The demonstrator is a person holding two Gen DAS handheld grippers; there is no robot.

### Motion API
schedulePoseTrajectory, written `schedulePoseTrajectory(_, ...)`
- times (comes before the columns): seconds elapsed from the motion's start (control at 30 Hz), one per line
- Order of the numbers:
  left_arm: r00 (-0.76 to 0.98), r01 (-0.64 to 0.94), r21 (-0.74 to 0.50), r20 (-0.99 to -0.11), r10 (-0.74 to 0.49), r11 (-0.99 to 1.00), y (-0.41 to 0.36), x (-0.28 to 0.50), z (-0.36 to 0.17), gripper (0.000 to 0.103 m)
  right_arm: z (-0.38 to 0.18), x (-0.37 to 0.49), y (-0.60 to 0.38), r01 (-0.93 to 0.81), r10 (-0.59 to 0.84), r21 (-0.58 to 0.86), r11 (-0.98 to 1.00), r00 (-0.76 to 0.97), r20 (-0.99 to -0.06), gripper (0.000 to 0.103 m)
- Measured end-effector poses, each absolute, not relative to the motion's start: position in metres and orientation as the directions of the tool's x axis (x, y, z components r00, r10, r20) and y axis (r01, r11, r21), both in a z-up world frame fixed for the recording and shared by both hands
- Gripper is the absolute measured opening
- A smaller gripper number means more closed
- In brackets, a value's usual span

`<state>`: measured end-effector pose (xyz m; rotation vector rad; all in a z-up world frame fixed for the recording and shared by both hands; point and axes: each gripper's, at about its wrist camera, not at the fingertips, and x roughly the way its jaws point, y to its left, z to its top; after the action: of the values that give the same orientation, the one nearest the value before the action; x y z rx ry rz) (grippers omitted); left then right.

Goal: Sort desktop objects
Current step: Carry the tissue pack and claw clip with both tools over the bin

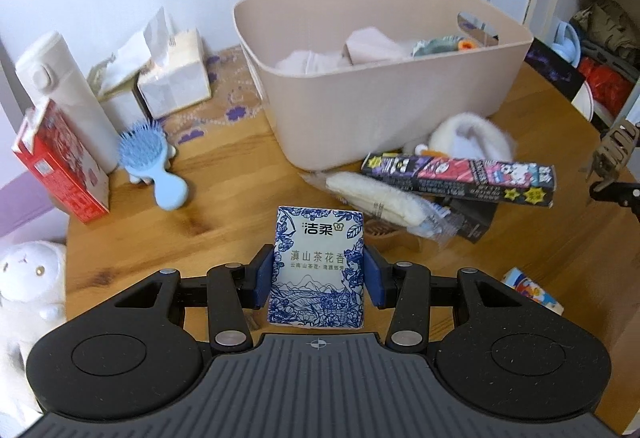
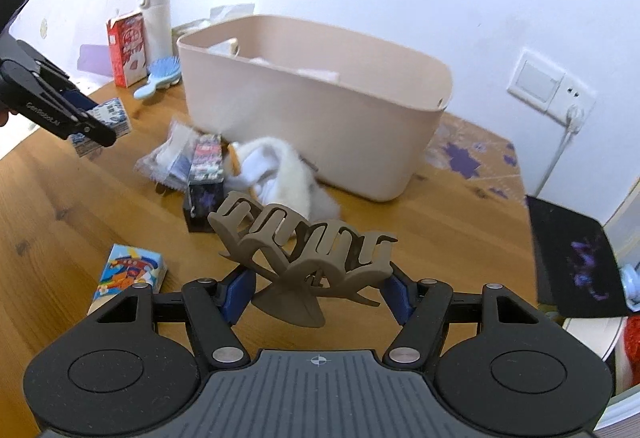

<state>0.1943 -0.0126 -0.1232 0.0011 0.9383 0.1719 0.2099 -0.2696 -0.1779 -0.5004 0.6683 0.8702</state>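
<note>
Bin (image 1: 384, 117) distance decides the drop: the tissue pack (image 1: 318, 266), pinched upright in the left tool (image 1: 318, 278), and the hair claw (image 2: 304, 250), clamped crosswise in the right tool (image 2: 316, 286), are both held above the counter (image 1: 224, 205), the bin lying straight ahead.

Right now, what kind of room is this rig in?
Most likely a home, a bedroom or living space rather than a lab. A wooden table holds personal clutter: a blue hairbrush, open tissue packs and a beige storage bin. A plush toy sits beside the table.
</note>
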Motion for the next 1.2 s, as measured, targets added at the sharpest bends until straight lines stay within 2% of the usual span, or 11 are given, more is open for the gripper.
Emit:
schedulePoseTrajectory(0.6,0.675,-0.143,0.110,-0.716,0.178,0.984,-0.015,0.218,-0.060,0.047,-0.127,0.232,-0.273,-0.786,0.558,-0.195,0.587,0.567,-0.605,0.065)
schedulePoseTrajectory(1.2,0.704,-0.141,0.157,-0.678,0.210,0.977,-0.034,0.290,-0.037,0.047,-0.099,0.288,-0.244,-0.791,0.607,-0.217,0.572,0.586,-0.537,0.065)
